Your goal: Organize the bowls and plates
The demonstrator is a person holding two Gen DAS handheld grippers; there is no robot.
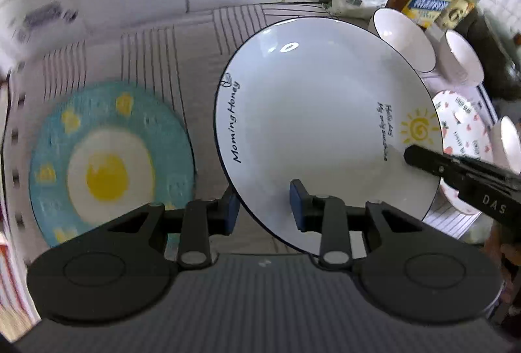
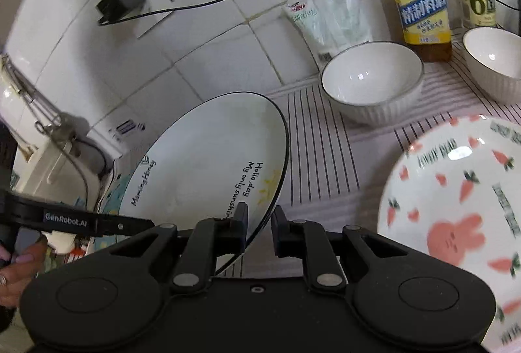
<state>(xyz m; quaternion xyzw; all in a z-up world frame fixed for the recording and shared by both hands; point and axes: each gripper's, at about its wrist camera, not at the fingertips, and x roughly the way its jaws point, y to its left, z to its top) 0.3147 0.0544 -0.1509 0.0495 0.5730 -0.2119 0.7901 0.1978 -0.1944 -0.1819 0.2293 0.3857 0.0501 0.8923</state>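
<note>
A white plate (image 1: pixel 312 125) with "Morning Honey" lettering and a yellow sun is held tilted above the striped mat. My left gripper (image 1: pixel 264 206) has its jaws on either side of the plate's near rim, with a visible gap. My right gripper (image 2: pixel 259 231) straddles the plate's (image 2: pixel 208 157) opposite rim, jaws also apart; it shows in the left wrist view (image 1: pixel 456 174). A blue fried-egg plate (image 1: pixel 107 164) lies on the mat at left. A carrot-and-rabbit plate (image 2: pixel 456 223) lies at right. Two white bowls (image 2: pixel 371 79) (image 2: pixel 495 60) stand behind it.
A striped mat (image 2: pixel 319 151) covers the counter by a white tiled wall. Sauce bottles (image 2: pixel 420 1), a plastic bag (image 2: pixel 329 14), a black power adapter (image 2: pixel 120 0) and cable stand at the back. A third white bowl (image 1: pixel 511 144) sits at the right edge.
</note>
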